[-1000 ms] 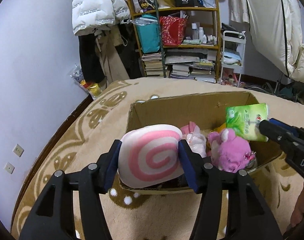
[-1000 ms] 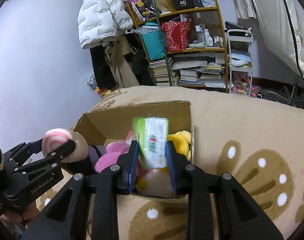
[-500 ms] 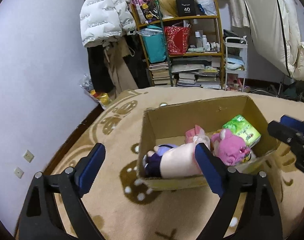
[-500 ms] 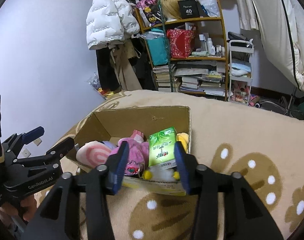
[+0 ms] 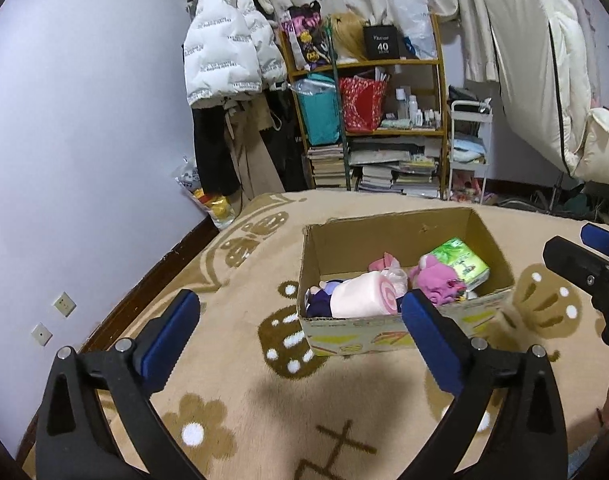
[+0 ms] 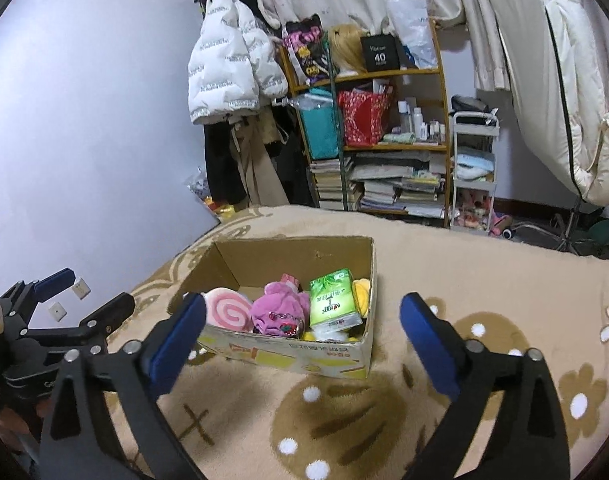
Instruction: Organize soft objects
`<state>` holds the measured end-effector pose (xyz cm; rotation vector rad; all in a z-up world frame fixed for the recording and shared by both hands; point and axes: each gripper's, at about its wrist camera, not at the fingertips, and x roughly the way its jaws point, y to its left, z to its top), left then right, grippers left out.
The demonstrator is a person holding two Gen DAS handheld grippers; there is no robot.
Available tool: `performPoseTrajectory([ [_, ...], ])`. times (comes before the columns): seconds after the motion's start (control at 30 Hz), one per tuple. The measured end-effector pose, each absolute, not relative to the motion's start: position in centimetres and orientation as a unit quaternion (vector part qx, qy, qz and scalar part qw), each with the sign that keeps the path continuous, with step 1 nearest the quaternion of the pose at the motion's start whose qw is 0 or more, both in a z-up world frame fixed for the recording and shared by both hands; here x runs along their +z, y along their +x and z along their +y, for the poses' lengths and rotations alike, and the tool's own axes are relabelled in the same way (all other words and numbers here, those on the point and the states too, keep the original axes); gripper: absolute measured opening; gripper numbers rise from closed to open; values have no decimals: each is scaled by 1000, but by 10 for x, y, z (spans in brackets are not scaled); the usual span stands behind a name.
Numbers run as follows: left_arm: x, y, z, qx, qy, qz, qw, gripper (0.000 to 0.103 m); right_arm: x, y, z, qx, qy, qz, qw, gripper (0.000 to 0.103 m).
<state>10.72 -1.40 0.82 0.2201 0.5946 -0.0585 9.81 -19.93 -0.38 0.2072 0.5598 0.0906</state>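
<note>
Inside cardboard box [image 6: 304, 354], fuzzy pink plush [image 6: 279, 311] touches glossy tissue pack [image 6: 333, 299].

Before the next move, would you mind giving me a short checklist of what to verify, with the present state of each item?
1. Left gripper open and holding nothing: ok.
2. Right gripper open and holding nothing: ok.
3. Pink swirl cushion lies inside the cardboard box, at its left end: ok.
4. Green tissue pack is inside the box, leaning beside the purple plush: ok.
5. Both grippers are clear of the box rim, over the carpet: ok.
6. More soft objects left to collect outside the box: cannot tell; none shows on the carpet in either view.
</note>
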Motion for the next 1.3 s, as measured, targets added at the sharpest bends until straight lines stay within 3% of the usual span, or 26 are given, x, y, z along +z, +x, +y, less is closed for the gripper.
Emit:
performPoseTrajectory([
  [0.67, 45, 27, 3, -17, 100, 224, 969, 101, 25, 23, -197, 11, 71, 223, 972, 103],
  [1.3, 28, 30, 4, -19, 100, 244, 964, 101, 14, 15, -200, -4, 62, 227, 972, 103],
])
